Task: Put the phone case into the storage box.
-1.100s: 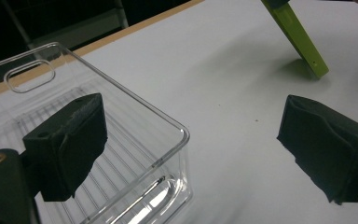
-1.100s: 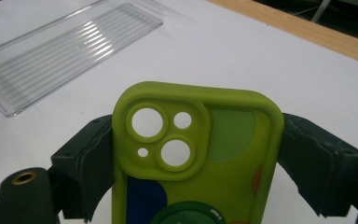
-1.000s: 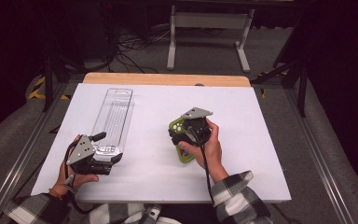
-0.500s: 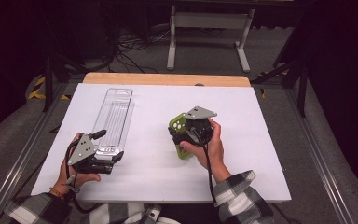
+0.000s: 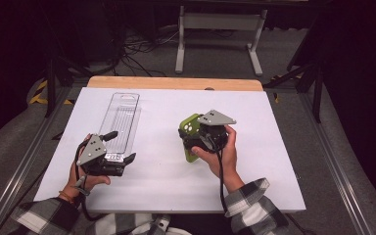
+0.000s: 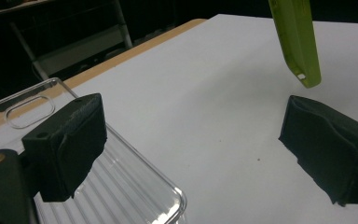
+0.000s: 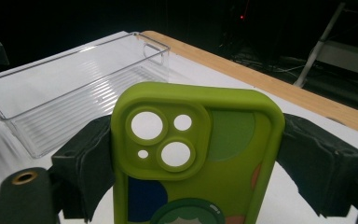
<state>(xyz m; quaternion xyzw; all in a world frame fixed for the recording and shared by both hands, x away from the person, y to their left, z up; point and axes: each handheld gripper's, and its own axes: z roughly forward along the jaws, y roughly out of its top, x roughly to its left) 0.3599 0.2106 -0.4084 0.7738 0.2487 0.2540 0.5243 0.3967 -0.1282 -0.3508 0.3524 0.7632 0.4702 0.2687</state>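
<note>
Now, phone case: clamped between the right gripper jaws, raised above the table.
Left gripper: spread wide, empty, beside the clear tray.
Likely step: lower case flat into tray, release only once settled.

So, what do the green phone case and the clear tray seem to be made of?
Green phone case: probably soft silicone or rubbery plastic, since its surface is matte with rounded edges. Clear tray: likely hard glossy plastic, since it is transparent with a ribbed floor and bright reflections.

Black-and-white plaid sleeves; black grippers, grey triangular plates, trailing cables.
</note>
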